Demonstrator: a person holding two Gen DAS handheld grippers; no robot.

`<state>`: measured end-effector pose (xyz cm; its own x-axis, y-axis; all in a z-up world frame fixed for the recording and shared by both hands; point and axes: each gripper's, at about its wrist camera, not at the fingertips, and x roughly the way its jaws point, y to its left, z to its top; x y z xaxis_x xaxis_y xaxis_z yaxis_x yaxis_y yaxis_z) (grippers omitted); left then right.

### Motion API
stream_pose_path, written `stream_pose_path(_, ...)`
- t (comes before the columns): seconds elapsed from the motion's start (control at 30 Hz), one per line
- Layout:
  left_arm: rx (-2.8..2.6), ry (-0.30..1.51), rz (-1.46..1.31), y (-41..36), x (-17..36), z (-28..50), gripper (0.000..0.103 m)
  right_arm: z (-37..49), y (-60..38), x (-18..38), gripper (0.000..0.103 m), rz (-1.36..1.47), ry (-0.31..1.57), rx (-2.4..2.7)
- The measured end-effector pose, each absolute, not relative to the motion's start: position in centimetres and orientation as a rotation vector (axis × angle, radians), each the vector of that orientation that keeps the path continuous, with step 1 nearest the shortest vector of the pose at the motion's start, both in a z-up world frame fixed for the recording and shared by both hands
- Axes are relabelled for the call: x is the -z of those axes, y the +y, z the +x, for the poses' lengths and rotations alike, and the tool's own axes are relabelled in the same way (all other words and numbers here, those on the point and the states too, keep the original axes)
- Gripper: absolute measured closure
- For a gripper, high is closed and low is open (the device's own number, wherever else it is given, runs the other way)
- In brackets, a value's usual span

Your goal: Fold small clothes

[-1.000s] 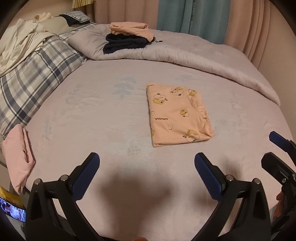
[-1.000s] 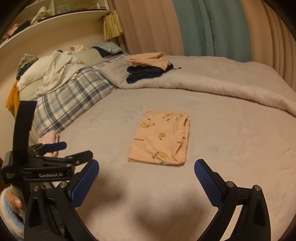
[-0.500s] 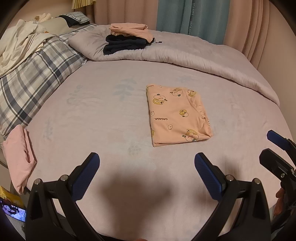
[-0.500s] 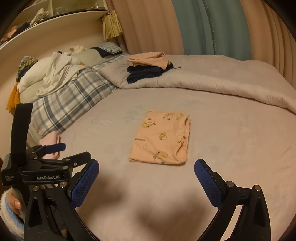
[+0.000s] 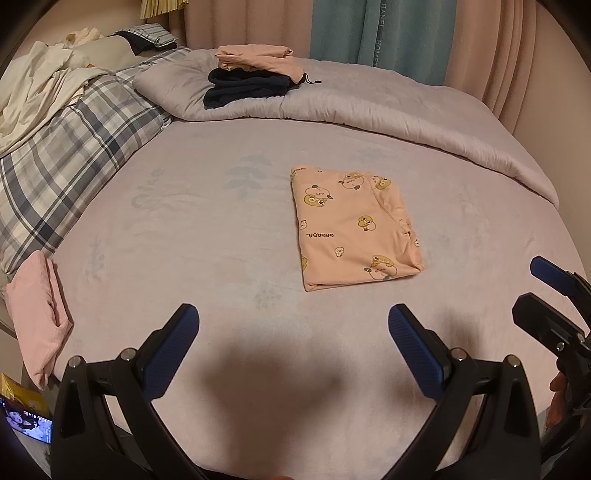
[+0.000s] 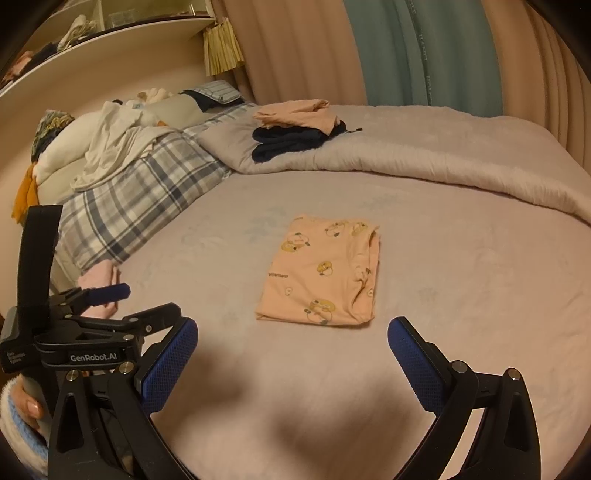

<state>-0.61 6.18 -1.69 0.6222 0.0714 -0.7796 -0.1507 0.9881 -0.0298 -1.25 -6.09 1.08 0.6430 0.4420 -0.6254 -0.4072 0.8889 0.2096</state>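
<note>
Bedroom, dim and warm, with a pale bed (image 5: 184, 229) before pink and teal curtains (image 5: 354, 33); plaid pillow (image 5: 66, 147) at the left, rolled duvet (image 5: 388, 110) across the back bearing a stack (image 5: 255, 77) of folded clothes. Left gripper (image 5: 293, 343) spread wide, holding nothing, poised above bare sheet. Right gripper (image 6: 291, 354) likewise wide and empty. Folded garment (image 5: 351, 225), peach with duck prints, flat mid-bed, ahead of both grippers and clear of them. Hand (image 6: 27, 410) gripping the left handle, low left in the right view.

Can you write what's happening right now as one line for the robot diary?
stage: fold done | peach printed garment: folded flat on bed, untouched | left gripper: open, empty | right gripper: open, empty
</note>
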Motion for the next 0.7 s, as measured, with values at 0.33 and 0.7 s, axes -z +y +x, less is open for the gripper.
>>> stream_pose_path(0.33, -0.126, 0.890, -0.092, 6.22, 1.71, -0.52, 0.000, -1.16, -6.09, -1.08, 0.001, 0.051, 0.727, -0.484)
stream_pose_path(0.7, -0.123, 0.889, -0.087, 6.32, 1.68, -0.35, 0.000, -1.07, -6.15, -1.03, 0.001, 0.052, 0.727, -0.485)
